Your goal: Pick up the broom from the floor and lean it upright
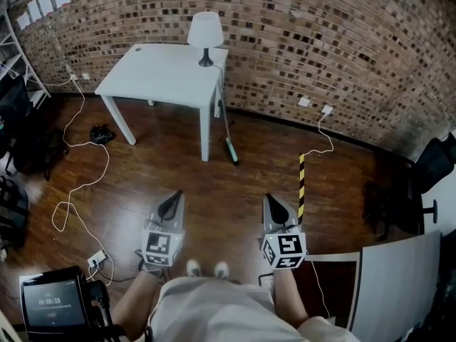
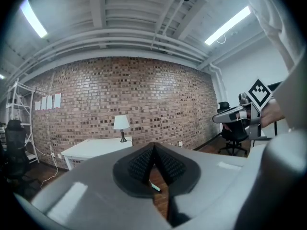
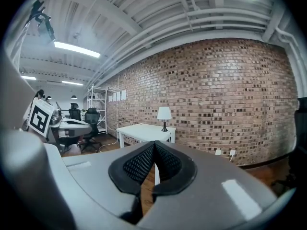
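Left gripper (image 1: pixel 171 204) and right gripper (image 1: pixel 276 206) are both riding closed and empty, pointing toward the table (image 1: pixel 153 73). I am seeing the broom (image 1: pixel 226 123) well ahead, between their two lines. Its handle is leaning nearly upright against the table's near right corner, with the brush end resting on the floor. I am judging neither hand clearly nearer.

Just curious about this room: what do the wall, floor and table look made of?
Wall: bare brick, matt, mortar lines showing. Floor: dark wood planks or laminate, glossy; seams and sheen show. Table: smooth matt white, probably painted wood or laminate; cannot tell which.
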The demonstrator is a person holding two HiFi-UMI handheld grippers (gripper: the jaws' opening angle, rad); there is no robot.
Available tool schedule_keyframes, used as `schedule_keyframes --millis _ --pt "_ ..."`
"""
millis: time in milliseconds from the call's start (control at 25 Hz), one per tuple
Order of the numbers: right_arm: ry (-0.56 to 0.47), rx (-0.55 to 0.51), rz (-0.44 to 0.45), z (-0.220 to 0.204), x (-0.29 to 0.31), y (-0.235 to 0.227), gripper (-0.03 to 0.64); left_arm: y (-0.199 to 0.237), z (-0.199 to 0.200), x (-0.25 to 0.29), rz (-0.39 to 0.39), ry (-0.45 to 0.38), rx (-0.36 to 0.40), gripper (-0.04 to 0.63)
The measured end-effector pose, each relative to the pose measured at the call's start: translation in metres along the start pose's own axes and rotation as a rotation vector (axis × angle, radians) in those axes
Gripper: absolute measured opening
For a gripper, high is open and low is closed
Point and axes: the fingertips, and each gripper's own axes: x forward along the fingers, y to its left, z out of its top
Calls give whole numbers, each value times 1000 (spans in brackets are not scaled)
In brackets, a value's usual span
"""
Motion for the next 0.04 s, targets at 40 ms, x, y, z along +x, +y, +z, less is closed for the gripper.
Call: schedule_keyframes --millis 40 --pt "0 2 -1 0 -1 1 9 0 0 0 -2 1 -1 0"
